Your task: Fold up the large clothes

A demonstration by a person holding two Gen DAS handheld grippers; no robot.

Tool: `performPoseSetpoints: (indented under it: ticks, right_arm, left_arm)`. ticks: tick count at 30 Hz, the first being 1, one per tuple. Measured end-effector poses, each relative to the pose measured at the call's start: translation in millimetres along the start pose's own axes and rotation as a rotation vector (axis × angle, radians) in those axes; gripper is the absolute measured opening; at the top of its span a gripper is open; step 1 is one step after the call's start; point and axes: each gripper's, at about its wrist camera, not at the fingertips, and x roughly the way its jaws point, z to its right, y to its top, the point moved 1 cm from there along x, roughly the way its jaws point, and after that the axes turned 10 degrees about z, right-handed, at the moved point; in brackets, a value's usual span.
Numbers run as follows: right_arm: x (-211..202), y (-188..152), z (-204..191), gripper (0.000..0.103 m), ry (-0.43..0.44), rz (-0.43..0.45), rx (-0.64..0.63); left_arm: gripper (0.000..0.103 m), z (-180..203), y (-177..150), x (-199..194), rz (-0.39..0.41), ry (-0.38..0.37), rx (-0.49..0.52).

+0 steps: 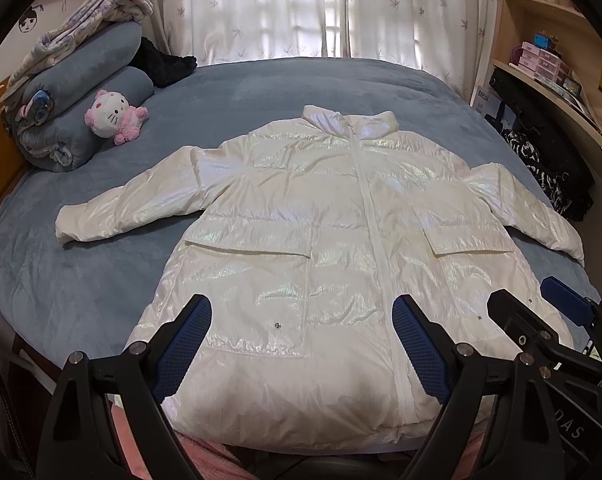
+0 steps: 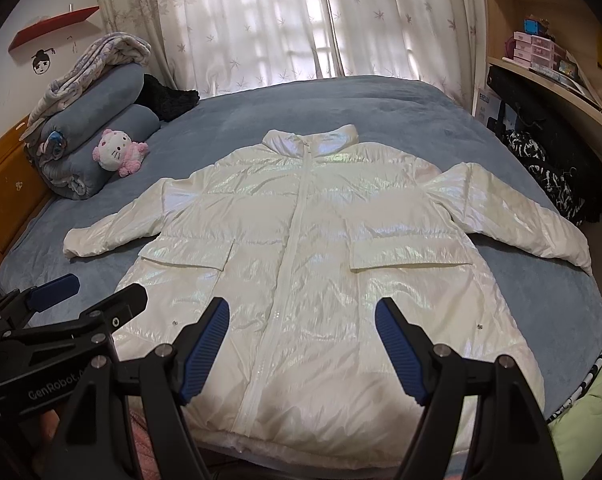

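A shiny white puffer jacket lies flat and zipped on the blue bed, collar towards the curtains, both sleeves spread out to the sides. My left gripper hovers open above the jacket's lower hem, nothing between its blue-padded fingers. My right gripper is open too, above the hem just right of the zip, holding nothing. Each gripper shows in the other's view: the right gripper at the lower right, the left gripper at the lower left.
Rolled blue bedding, a patterned blanket and a pink-and-white plush cat sit at the bed's left end. Curtains hang behind. Shelves and dark bags stand on the right.
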Motion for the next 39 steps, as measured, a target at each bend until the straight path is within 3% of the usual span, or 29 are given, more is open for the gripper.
performPoseSetpoints:
  ticks: [39]
  right_arm:
    - [-13,-7,21,0.076,0.027,0.025,0.045]
  left_arm:
    - [0.090,17,1,-8,0.018,0.014,0.044]
